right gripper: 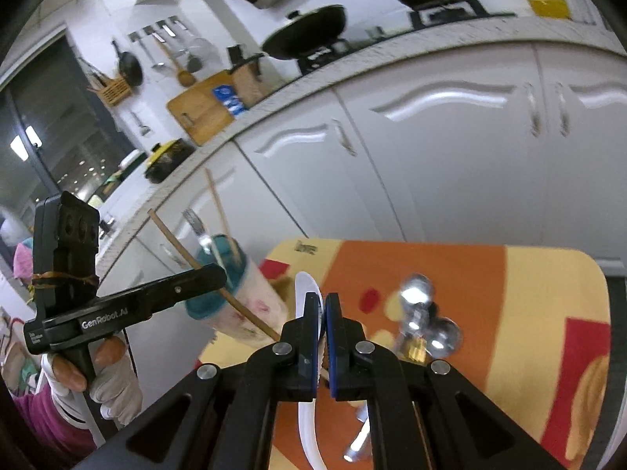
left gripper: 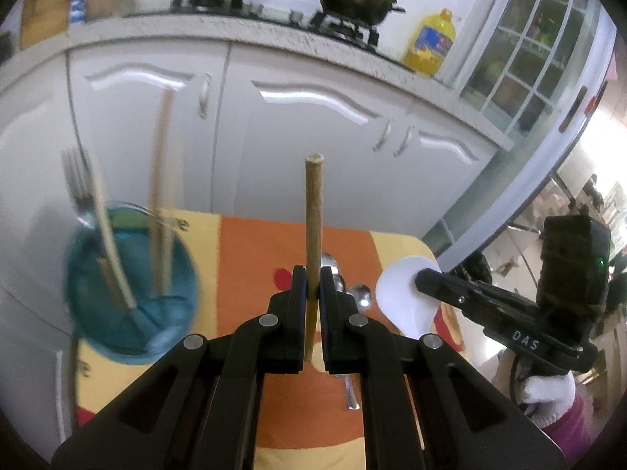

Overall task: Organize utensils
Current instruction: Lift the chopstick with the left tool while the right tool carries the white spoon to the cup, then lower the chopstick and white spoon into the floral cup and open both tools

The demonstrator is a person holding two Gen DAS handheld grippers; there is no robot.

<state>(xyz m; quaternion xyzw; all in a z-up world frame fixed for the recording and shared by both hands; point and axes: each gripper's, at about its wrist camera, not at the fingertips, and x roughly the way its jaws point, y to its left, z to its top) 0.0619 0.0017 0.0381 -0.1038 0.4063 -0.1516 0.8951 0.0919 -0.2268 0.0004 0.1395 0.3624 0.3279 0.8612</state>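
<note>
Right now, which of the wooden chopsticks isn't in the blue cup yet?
The chopstick pinched upright in the left gripper. The other chopsticks already stand in the blue cup beside a fork.

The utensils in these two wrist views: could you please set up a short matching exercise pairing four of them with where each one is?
Things:
1. wooden chopstick
2. white spoon
3. fork
4. metal spoons

Places:
A. lying on the orange and yellow tabletop
B. clamped in the left gripper
C. standing in the teal cup
D. clamped in the right gripper

Pairs: 1-B, 2-D, 3-C, 4-A
</note>
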